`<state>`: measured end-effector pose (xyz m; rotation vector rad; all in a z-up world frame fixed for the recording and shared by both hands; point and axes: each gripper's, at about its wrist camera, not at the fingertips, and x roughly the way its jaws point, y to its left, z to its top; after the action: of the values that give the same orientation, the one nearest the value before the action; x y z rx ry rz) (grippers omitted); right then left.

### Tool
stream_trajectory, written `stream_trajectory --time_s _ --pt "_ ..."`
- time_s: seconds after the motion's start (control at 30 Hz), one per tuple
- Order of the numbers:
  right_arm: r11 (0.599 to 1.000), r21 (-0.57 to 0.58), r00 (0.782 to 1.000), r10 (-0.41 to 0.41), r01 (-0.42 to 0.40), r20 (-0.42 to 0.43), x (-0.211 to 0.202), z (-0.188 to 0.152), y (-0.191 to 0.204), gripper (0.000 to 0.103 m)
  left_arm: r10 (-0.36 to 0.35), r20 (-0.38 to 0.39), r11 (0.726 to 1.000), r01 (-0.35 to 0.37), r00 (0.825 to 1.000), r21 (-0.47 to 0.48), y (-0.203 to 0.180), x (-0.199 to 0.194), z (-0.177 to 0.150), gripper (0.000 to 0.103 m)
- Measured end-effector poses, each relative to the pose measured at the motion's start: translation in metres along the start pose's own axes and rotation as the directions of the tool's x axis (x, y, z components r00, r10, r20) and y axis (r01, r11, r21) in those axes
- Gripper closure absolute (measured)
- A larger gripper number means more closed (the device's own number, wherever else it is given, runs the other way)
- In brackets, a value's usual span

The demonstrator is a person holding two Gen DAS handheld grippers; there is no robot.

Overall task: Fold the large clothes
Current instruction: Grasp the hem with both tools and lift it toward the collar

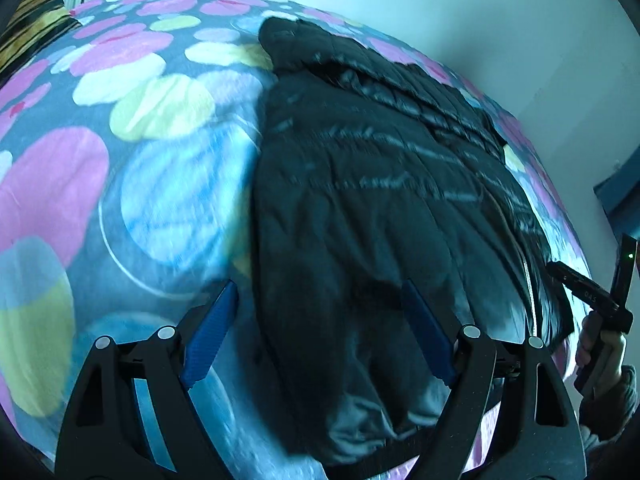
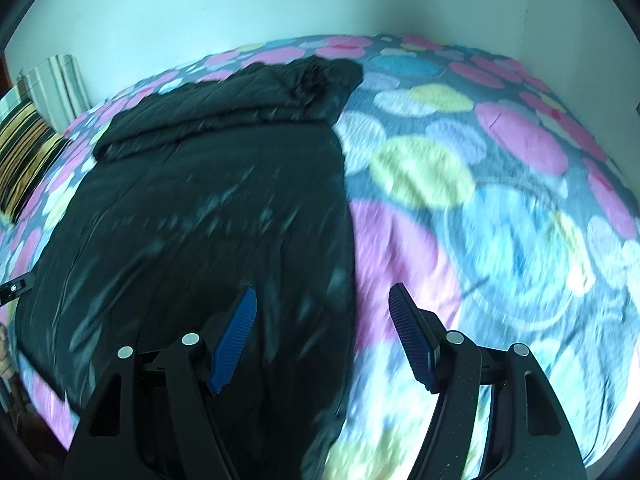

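— While the black quilted jacket lies spread on the bed, where are the two grippers?

— Both are above its near end. The left gripper has its blue pads spread wide, one over the patterned bedspread, the other over the dark fabric, nothing between them.

— And the right one?

— The right gripper is also parted wide and empty. Its left pad is over the jacket, its right pad over the pink patch of bedspread, straddling the jacket's edge.

— How does the jacket lie?

— Roughly flat, lengthwise away from the cameras, with a sleeve folded across its far part. Both views are blurred. A striped pillow sits by the wall.
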<state>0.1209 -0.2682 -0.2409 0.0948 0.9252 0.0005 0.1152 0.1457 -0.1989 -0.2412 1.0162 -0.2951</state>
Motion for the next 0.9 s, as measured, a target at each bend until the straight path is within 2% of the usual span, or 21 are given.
stream_trajectory --time_s 0.2,0.33,0.43,0.6,0.63,0.7,0.8,0.9 --pt "0.998 0.011 0.997 0.059 -0.059 -0.041 0.000 -0.028 0.005 0.036 -0.054 -0.012 0.999 0.054 0.998 0.001 -0.002 -0.002 -0.012 0.020" --pt "0.996 0.022 0.995 0.092 -0.091 -0.048 -0.003 -0.035 0.004 0.050 -0.088 -0.028 0.996 0.088 0.996 0.011 -0.007 -0.002 -0.020 0.023" --pt "0.995 0.007 0.993 0.104 -0.104 -0.055 -0.004 -0.037 0.007 0.061 -0.101 -0.026 0.995 0.101 0.995 0.015 -0.009 -0.002 -0.024 0.036" --pt "0.992 0.002 0.991 0.124 -0.124 -0.052 -0.007 -0.042 0.011 0.080 -0.133 -0.031 0.991 0.133 0.991 0.013 -0.011 -0.002 -0.027 0.066" --pt "0.993 -0.003 0.991 0.122 -0.122 -0.050 -0.008 -0.043 0.012 0.085 -0.129 -0.027 0.992 0.129 0.991 0.013 -0.011 -0.003 -0.027 0.068" --pt "0.992 0.001 0.991 0.127 -0.127 -0.040 -0.012 -0.044 0.012 0.091 -0.123 -0.010 0.992 0.123 0.992 0.016 -0.012 -0.008 -0.027 0.082" --pt "0.989 0.029 0.989 0.145 -0.145 -0.017 -0.022 -0.045 0.007 0.094 -0.122 0.018 0.992 0.122 0.992 0.021 -0.014 -0.022 -0.026 0.089" --pt "0.989 0.034 0.989 0.146 -0.146 0.016 -0.038 -0.047 0.006 0.095 -0.125 0.079 0.992 0.122 0.989 0.041 -0.022 -0.050 -0.027 0.091"
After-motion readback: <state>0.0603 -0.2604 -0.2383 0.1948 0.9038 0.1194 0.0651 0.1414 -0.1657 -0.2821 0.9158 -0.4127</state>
